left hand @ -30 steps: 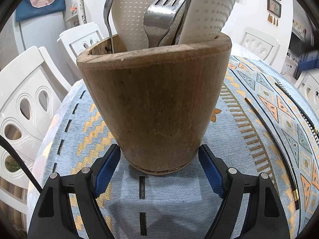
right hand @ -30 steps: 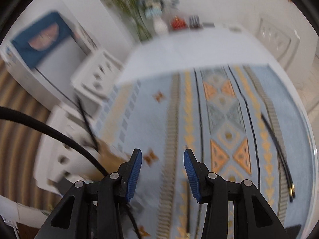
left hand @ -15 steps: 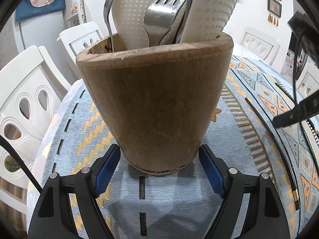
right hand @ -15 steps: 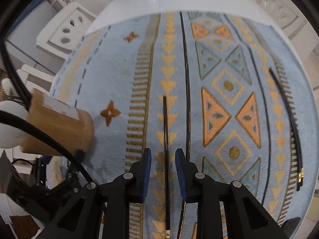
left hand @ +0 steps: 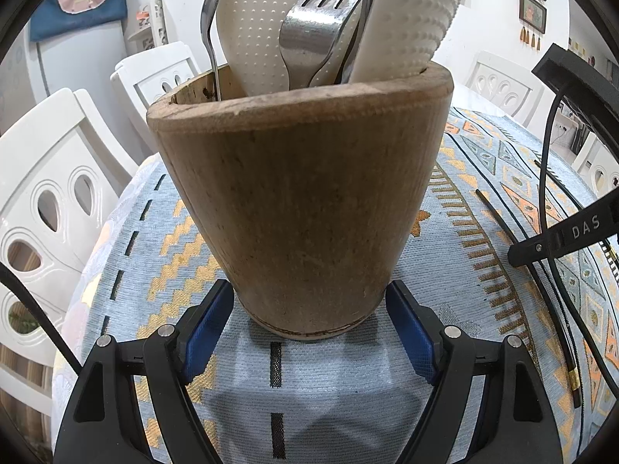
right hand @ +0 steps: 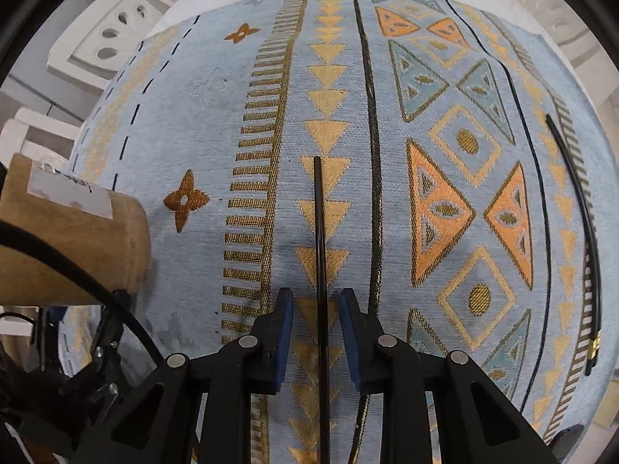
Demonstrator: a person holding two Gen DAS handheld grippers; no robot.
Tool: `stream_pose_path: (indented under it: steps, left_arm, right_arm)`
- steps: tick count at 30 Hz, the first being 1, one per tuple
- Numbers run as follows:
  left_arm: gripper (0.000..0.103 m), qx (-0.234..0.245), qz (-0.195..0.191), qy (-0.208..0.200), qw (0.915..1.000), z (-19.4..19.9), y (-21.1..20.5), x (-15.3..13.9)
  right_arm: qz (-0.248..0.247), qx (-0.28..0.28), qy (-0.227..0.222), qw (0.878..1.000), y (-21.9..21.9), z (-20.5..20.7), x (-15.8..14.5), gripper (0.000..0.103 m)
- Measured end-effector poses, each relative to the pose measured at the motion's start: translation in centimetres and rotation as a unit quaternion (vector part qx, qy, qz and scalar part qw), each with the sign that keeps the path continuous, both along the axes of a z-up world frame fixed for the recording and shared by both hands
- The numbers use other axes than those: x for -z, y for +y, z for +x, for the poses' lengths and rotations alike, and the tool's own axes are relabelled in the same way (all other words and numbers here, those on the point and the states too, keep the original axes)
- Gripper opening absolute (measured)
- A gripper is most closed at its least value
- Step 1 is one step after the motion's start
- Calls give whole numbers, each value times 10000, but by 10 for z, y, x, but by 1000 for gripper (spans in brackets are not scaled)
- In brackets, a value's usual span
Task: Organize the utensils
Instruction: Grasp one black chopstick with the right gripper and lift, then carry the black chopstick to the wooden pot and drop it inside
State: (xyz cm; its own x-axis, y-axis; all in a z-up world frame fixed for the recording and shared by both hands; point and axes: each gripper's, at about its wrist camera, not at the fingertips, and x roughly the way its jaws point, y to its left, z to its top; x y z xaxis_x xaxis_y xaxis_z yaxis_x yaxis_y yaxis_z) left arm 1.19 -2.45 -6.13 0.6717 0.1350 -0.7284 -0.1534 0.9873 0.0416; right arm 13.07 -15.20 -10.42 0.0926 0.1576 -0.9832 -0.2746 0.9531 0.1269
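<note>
A wooden utensil holder [left hand: 301, 201] stands upright on the patterned cloth with forks [left hand: 313, 34], a spoon and white dotted spatulas [left hand: 255, 19] in it. My left gripper [left hand: 309, 294] is shut on its base, one blue pad against each side. In the right wrist view the holder [right hand: 69, 239] sits at the left. A black chopstick [right hand: 318, 212] lies flat on the cloth and runs between the fingers of my right gripper [right hand: 316, 295]. Those jaws point steeply down and are closing, with a gap still showing on each side of the stick.
A second black chopstick with a gold band [right hand: 576, 193] lies near the cloth's right edge. White chairs [left hand: 58, 193] ring the round table beyond the light blue cloth [right hand: 201, 116]. A black cable [left hand: 545, 178] hangs by the right gripper's body [left hand: 572, 232].
The right gripper dropped toward the cloth, tipped further down and narrowed its jaws around the black chopstick. It came into the left wrist view at the right. The left gripper and holder stayed still.
</note>
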Motion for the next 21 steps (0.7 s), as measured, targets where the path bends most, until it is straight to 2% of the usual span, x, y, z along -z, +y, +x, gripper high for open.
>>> stream_pose_path:
  steps: [5, 11, 17, 21]
  left_arm:
    - [81, 0, -2, 1, 10000, 0, 0, 0]
    - [81, 0, -1, 2, 10000, 0, 0, 0]
    - [81, 1, -1, 3, 10000, 0, 0, 0]
    - [81, 1, 0, 4, 10000, 0, 0, 0]
  right_arm:
    - [-26, -8, -87, 10000, 0, 1, 2, 5]
    - [344, 118, -121, 9993, -16, 0, -5, 5]
    - [1037, 191, -478, 9933, -40, -10, -45, 5]
    - [1483, 156, -928, 9845, -49, -27, -80, 5]
